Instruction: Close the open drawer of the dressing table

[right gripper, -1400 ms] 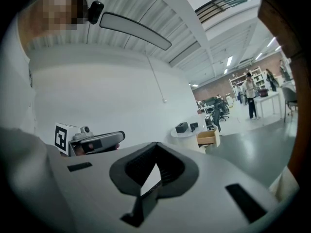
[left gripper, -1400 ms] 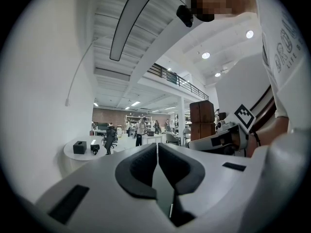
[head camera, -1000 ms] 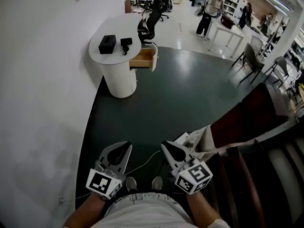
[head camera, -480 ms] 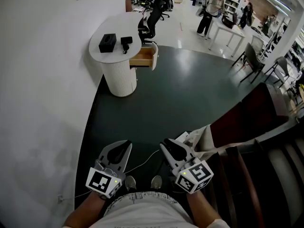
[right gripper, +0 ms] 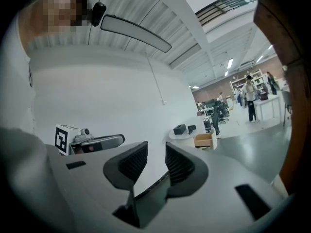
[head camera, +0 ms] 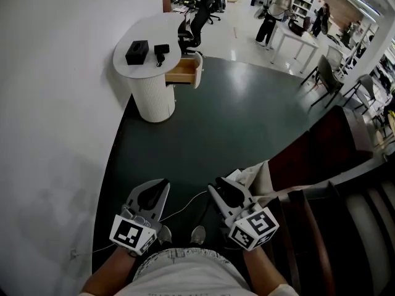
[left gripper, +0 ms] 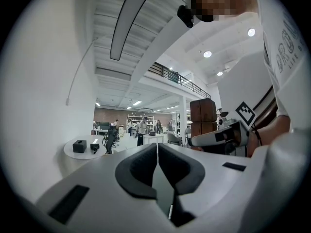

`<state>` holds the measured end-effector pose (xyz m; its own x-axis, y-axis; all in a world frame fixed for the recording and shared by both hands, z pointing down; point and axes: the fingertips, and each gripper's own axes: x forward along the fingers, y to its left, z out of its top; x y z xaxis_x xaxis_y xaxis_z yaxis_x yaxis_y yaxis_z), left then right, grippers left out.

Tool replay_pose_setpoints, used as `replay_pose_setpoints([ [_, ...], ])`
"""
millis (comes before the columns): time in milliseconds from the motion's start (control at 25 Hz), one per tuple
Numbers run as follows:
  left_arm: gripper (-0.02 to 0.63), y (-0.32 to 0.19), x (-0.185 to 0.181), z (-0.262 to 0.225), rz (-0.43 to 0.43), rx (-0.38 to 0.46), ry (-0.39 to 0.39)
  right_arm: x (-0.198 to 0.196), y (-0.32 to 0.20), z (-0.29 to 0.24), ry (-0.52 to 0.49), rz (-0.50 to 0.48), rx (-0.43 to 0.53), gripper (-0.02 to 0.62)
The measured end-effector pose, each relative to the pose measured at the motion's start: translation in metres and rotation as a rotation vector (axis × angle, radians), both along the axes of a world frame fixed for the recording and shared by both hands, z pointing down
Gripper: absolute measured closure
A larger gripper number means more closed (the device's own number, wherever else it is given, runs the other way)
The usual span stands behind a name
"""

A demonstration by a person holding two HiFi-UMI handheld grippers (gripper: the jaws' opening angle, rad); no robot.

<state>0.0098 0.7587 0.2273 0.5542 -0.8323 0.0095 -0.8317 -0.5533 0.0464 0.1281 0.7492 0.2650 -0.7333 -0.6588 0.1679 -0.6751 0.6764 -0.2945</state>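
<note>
The white oval dressing table [head camera: 148, 32] stands far ahead against the wall on a ribbed round base. Its wooden drawer [head camera: 185, 71] sticks out to the right, open. In the right gripper view the drawer [right gripper: 204, 140] shows small, beyond the jaws. Both grippers are low in the head view, close to the person's body and far from the table. My left gripper [head camera: 159, 189] is shut with its pads together and nothing in them. On my right gripper [head camera: 217, 190] the jaws are opening, with a clear gap and nothing between them.
A black box [head camera: 137, 52] and a small black object [head camera: 161, 50] sit on the table top. A dark green floor mat [head camera: 234, 122] runs from my feet to the table. A dark wooden rail [head camera: 321, 233] is at my right, and office chairs, desks and people fill the far room.
The head view has shifted a little, so the table sits slightly further left. Both grippers keep about the same place near the body.
</note>
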Motion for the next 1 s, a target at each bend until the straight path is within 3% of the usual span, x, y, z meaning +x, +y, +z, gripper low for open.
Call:
replay_pose_setpoints([
  [480, 0.581, 0.007, 0.031, 0.005, -0.053, 0.007, 0.001, 0.032, 0.0, 0.005, 0.001, -0.047, 0.006, 0.445],
  [1000, 0.581, -0.013, 0.033, 0.004, -0.09, 0.021, 0.003, 0.035, -0.021, 0.014, -0.003, -0.076, -0.01, 0.448],
])
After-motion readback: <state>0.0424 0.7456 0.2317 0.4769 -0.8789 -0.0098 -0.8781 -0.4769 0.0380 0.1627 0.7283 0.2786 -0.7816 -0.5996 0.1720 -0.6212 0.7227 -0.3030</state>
